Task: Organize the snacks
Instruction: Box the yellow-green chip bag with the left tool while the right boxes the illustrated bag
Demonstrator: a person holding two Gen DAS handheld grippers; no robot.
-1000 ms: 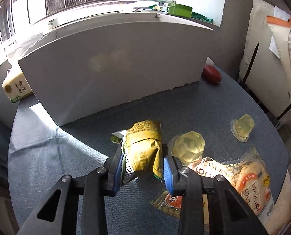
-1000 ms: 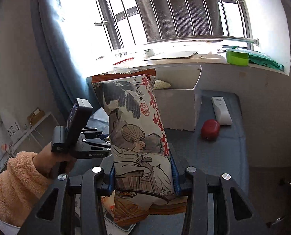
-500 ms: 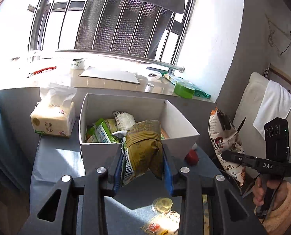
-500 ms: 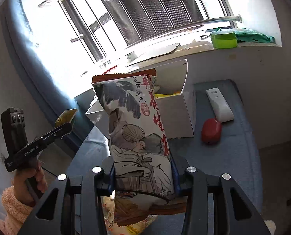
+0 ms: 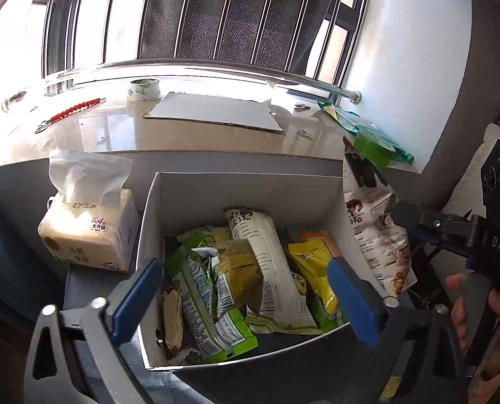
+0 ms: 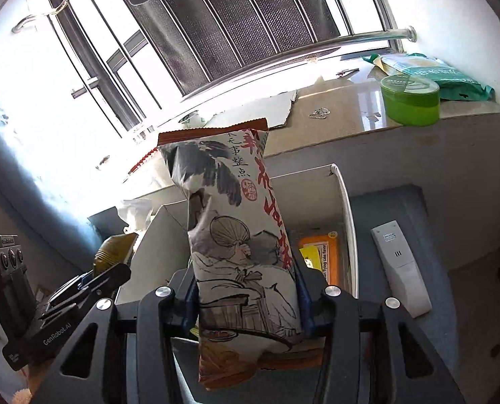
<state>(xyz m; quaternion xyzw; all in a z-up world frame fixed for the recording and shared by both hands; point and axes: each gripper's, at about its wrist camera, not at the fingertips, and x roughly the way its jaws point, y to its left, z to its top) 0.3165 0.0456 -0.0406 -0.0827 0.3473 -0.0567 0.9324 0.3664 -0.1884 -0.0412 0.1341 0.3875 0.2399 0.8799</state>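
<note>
My left tool (image 5: 244, 298) is opening, its blue pads wide apart and pressing on nothing; the olive packet (image 5: 241, 271) lies loose below them in the white box (image 5: 250, 187), on top of the green packets (image 5: 209, 306) and beside a long white packet (image 5: 270, 262) and a yellow one (image 5: 312, 262). My right tool (image 6: 246, 298) is opening too, with the tall printed bag (image 6: 239, 235) upright between its pads; I cannot tell whether the pads press on it. That bag hangs over the box's right end, where an orange packet (image 6: 319, 256) shows inside. In the left view the right tool appears at the box's right edge with a hand (image 5: 478, 309) on its grip. A tissue pack (image 5: 88, 229) stands left of the box on the grey counter (image 6: 445, 303), and a white remote (image 6: 399, 266) lies to the right of it. Behind, on the sill (image 5: 81, 131), sit a tape roll (image 5: 143, 89), a cardboard sheet (image 5: 212, 114) and a green tub (image 6: 411, 101).
</note>
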